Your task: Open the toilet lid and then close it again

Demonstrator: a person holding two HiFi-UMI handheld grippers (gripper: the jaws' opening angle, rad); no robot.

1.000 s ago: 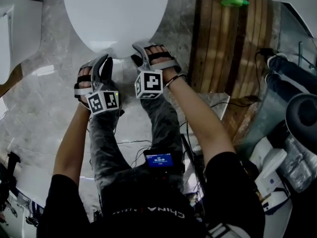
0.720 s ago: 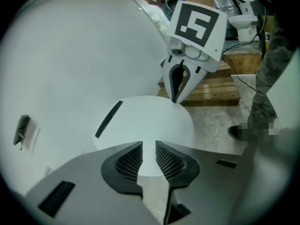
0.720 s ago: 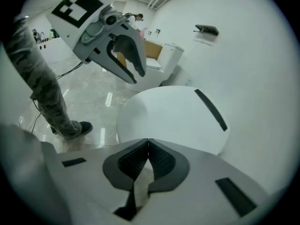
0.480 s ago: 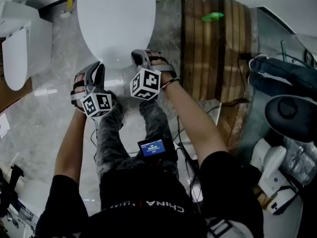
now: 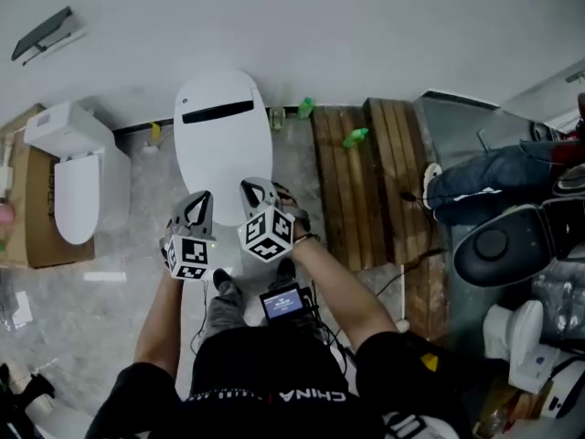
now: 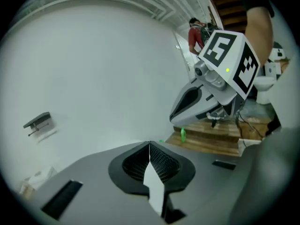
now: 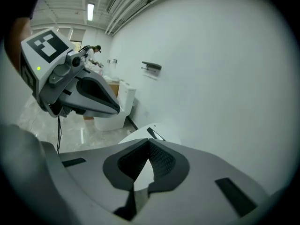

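Against the white wall, at the floor's far edge, stands the toilet with its toilet lid (image 5: 223, 144) down. The left gripper (image 6: 150, 146) and right gripper (image 7: 149, 143) are held side by side over the lid's near end, raised clear of it. The left jaws have just closed and both pairs now meet with nothing between them. Toward the floor's left edge, a second toilet (image 5: 78, 186) stands beside a cardboard box (image 5: 26, 199). A wooden pallet (image 5: 361, 186) lies just beside the first toilet's right side and carries a green bottle (image 5: 355, 137). Beyond the pallet lies a person's jeans-clad leg (image 5: 475, 188). A black bracket (image 5: 41, 33) is fixed high on the wall. A small lit screen (image 5: 283, 302) sits near the wearer's waist.
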